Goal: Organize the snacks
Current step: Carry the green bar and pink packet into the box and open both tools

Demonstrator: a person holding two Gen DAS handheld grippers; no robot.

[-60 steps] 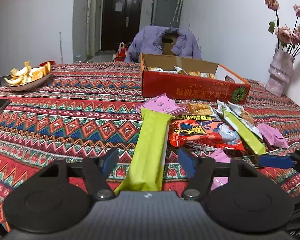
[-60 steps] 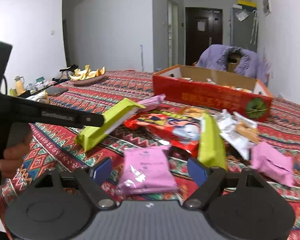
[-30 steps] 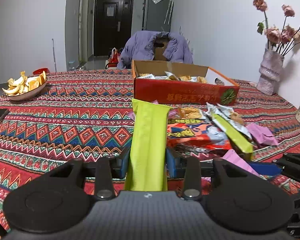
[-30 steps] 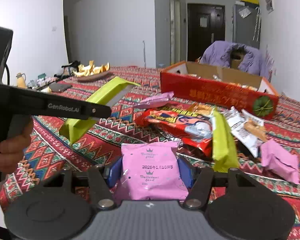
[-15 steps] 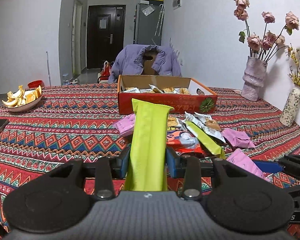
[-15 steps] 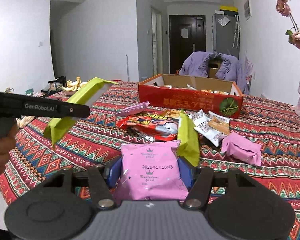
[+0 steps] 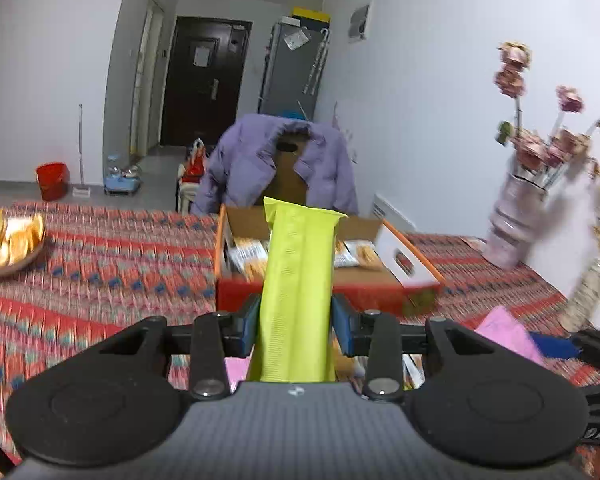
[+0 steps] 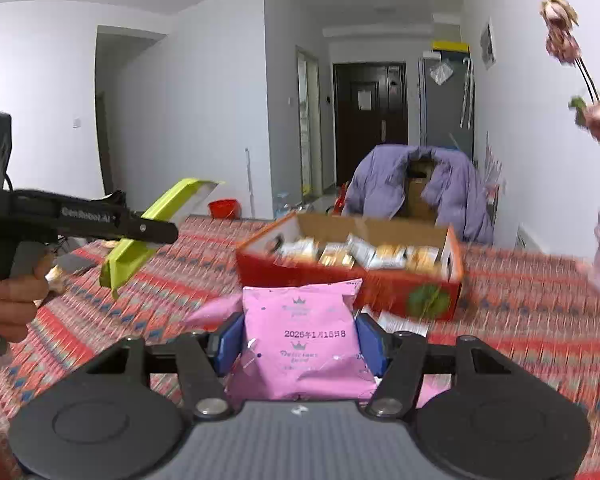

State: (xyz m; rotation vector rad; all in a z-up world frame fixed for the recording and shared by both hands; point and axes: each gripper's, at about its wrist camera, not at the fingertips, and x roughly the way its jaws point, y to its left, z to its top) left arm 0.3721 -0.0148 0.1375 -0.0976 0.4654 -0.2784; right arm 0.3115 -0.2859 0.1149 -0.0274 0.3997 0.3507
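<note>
1. Both claws have lifted off the patterned red woven cloth of the desk (image 7: pixel 100 272) since the earlier frames, and the open red cardboard box (image 8: pixel 340 276) now lies straight ahead of each instead of beyond a scatter of packets.
2. At the left edge of the desk, a shallow bowl of orange peel (image 7: pixel 8 244) sits well apart from the work.
3. Left claw (image 7: pixel 296 320): narrow, pressed on both sides of a long lime-green foil snack bar (image 7: pixel 300 280). The bar's long axis runs forward along the fingers, and its far end overlaps the box's near wall in the left wrist view.
4. Right claw (image 8: pixel 300 340): partly closed on a flat pink snack pouch (image 8: pixel 300 336) with a printed date, gripped by its side edges, its top edge pointing at the box.
5. The box already holds a row of small wrapped snacks (image 8: pixel 364 256) along its far side.
6. The coming move turns on this: the box is ahead of and below both claws, so each packet probably goes in end first. From the right wrist view, the left claw seems further left and no nearer.
7. Far right, a pale vase of dried pink roses (image 7: pixel 516 220) stands near the wall.
</note>
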